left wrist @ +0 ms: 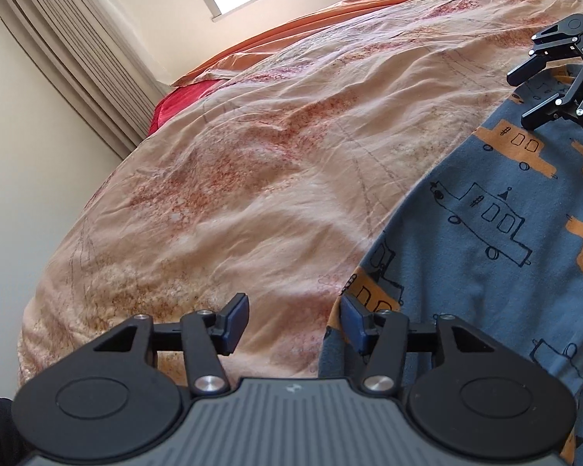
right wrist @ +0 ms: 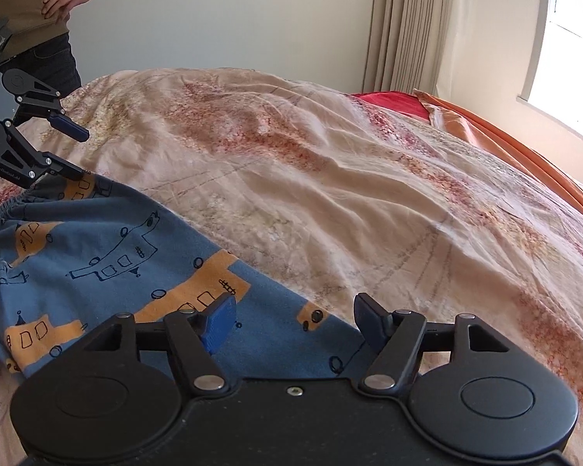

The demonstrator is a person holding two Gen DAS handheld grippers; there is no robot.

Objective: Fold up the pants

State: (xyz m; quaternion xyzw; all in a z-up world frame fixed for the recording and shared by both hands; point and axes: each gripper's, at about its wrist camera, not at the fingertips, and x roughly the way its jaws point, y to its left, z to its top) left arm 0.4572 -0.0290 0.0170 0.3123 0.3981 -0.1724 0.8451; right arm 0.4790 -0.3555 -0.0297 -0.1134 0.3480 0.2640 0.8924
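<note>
Blue printed pants lie flat on the bed, lower right of the left view. Left gripper and right gripper hover, jaws apart, empty: grasping the near edge likely comes next.

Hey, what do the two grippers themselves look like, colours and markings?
Both are matte black linkage frames with round pivot housings, silver bolts and blue finger pads. The left gripper has a grey ribbed body; the right gripper has a plain black one. Small white lettering marks the left's arm.
</note>
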